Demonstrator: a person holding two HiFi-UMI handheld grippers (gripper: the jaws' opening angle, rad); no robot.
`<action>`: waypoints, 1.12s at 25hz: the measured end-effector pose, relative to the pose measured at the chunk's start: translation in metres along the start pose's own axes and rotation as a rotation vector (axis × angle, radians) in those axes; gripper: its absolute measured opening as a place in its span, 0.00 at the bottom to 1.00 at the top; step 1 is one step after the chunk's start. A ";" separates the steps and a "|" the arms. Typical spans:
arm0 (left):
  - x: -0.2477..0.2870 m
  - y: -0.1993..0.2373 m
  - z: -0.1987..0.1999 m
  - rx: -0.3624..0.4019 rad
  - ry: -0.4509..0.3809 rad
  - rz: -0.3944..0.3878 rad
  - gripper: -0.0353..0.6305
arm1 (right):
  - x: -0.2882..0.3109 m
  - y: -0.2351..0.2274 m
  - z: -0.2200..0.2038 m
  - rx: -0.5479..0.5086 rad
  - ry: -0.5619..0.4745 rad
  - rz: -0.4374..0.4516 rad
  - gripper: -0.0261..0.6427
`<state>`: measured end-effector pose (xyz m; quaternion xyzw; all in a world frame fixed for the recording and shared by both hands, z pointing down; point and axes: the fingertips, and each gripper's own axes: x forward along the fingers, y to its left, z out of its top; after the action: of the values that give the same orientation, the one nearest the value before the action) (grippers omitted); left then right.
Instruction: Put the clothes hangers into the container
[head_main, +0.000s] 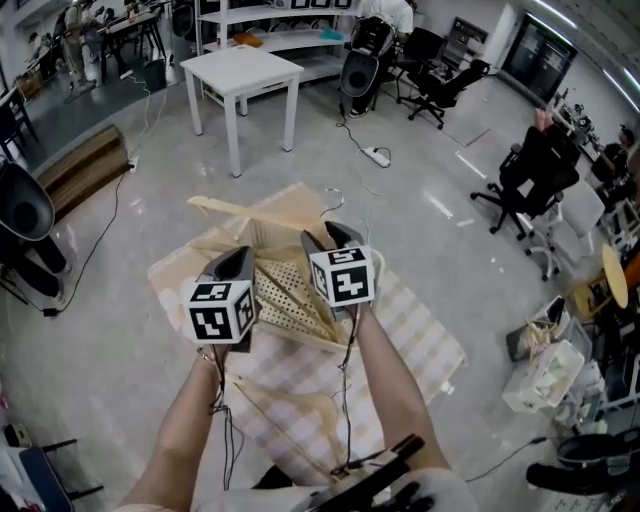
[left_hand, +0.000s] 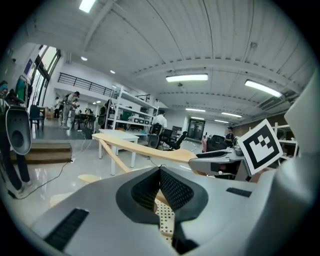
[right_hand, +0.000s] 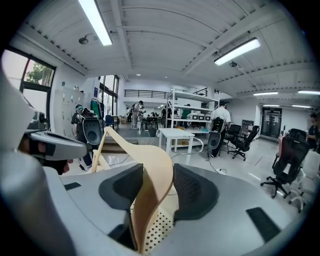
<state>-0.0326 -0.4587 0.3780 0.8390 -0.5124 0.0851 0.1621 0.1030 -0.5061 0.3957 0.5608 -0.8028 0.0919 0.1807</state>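
Pale wooden hanger (right_hand: 152, 160) with broad curved shoulders, clamped in right gripper (right_hand: 156, 172) above perforated beige container (head_main: 285, 297); left gripper (left_hand: 160, 172) closed, empty.

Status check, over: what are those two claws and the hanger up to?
Left gripper shut, empty. Right gripper shut on hanger, over the container. No blocker seen.
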 end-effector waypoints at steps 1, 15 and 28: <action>0.001 0.001 -0.006 -0.014 0.010 0.000 0.06 | 0.002 0.000 -0.007 0.000 0.005 0.005 0.34; 0.004 -0.005 -0.047 -0.079 0.085 0.023 0.06 | 0.016 0.033 -0.058 -0.102 0.041 0.139 0.34; -0.015 -0.011 -0.071 -0.072 0.133 0.082 0.06 | 0.022 0.048 -0.079 -0.116 0.079 0.191 0.34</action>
<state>-0.0280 -0.4161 0.4379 0.8034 -0.5371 0.1287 0.2224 0.0664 -0.4802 0.4794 0.4664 -0.8487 0.0842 0.2348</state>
